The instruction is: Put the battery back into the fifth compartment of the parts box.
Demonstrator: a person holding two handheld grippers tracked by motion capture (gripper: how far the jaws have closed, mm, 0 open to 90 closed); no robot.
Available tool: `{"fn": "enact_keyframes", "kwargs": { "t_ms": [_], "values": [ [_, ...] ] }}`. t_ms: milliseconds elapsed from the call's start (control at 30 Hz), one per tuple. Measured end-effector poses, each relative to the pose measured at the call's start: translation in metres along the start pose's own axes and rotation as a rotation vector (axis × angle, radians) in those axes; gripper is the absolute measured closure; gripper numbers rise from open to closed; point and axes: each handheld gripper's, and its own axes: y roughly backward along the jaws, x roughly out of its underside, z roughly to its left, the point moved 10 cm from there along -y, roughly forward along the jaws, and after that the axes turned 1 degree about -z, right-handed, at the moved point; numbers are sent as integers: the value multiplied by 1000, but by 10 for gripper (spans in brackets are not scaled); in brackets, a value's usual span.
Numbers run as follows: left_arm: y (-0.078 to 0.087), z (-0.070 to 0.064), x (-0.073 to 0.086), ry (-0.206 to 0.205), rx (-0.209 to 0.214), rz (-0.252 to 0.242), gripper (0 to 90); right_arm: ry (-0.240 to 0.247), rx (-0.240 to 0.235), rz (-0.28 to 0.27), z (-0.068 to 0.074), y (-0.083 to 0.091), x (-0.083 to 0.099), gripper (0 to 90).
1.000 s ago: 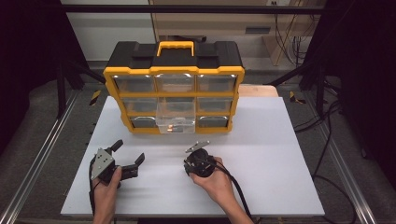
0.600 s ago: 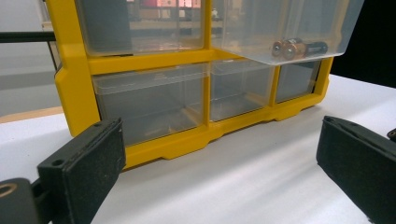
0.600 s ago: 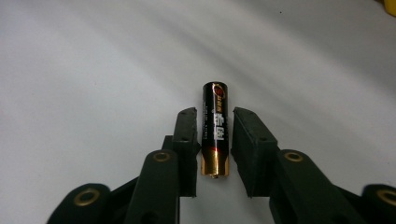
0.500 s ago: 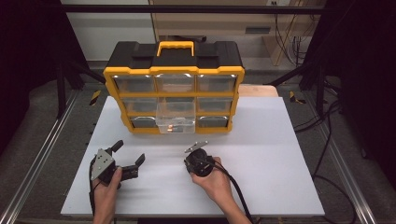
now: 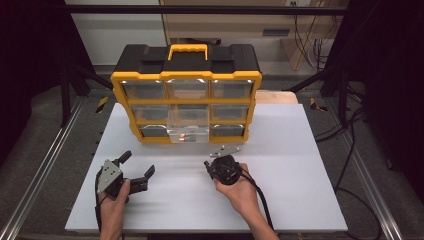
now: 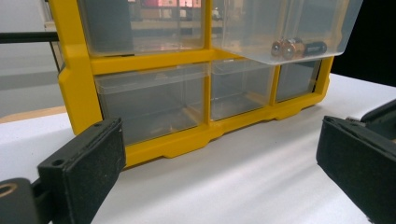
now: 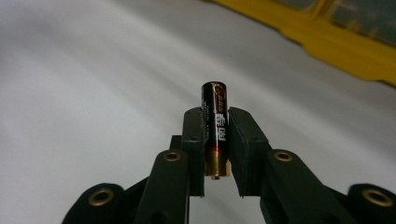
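The left gripper (image 5: 134,168) rests on the table (image 5: 300,200) with its jaws wide apart and empty. To its right, the right gripper (image 7: 216,135) clamps a battery (image 7: 215,130) just above the table, near the yellow organizer (image 5: 186,102).

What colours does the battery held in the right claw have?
The battery is black with a gold end and red markings, best seen in the right gripper view.
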Motion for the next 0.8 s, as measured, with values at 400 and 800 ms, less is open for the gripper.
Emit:
{"fn": "enact_keyframes", "kwargs": {
  "t_ms": [400,800],
  "values": [
    [-1,1,1,-1,3,4,13,-39,38,-130,-30,47,-28,770],
    [-2,0,1,-1,9,4,13,-36,68,-221,-52,91,-71,769]
  ]
}}
